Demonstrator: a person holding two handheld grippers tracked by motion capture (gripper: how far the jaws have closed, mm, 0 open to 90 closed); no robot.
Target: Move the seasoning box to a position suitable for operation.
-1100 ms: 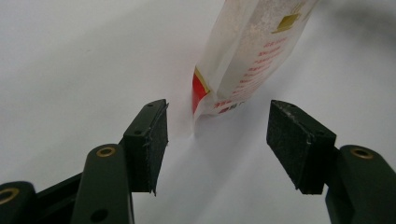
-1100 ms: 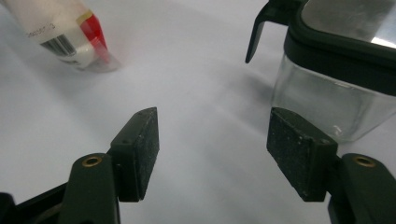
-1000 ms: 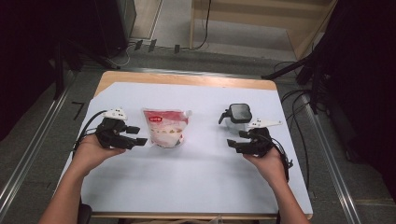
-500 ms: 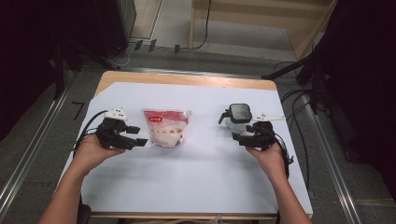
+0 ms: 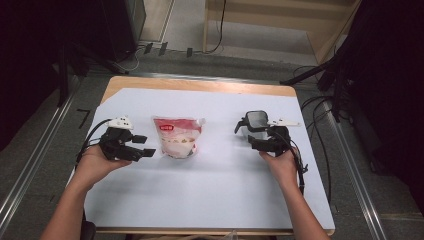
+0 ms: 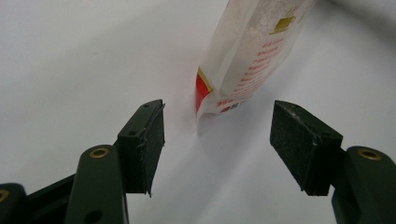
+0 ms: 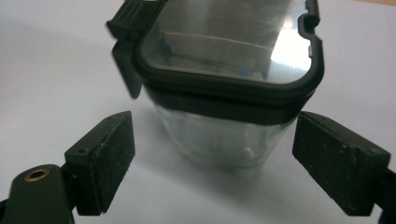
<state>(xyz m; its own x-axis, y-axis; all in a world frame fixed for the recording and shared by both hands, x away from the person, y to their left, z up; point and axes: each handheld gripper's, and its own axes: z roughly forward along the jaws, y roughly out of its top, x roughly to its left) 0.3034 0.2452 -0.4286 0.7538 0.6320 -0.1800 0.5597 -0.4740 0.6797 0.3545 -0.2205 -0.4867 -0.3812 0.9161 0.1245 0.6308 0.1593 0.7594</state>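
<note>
We are looking down on a white table (image 5: 210,200) with a person's forearms coming in from the near edge. At the left, the left gripper (image 5: 144,146) is resting in the person's left hand (image 5: 92,165), its jaws standing wide apart with nothing between them, and pointing toward a food pouch (image 5: 178,136) just beside it. The pouch (white and red, with pale contents) is lying flat near the middle of the table. Moving right, a clear container (image 5: 256,122) with a dark-rimmed lid is sitting on the table. The right gripper (image 5: 256,141) is facing it at close range; its jaws have just been opening and are now spreading wide on either side of the container's base, not pressing on it.
</note>
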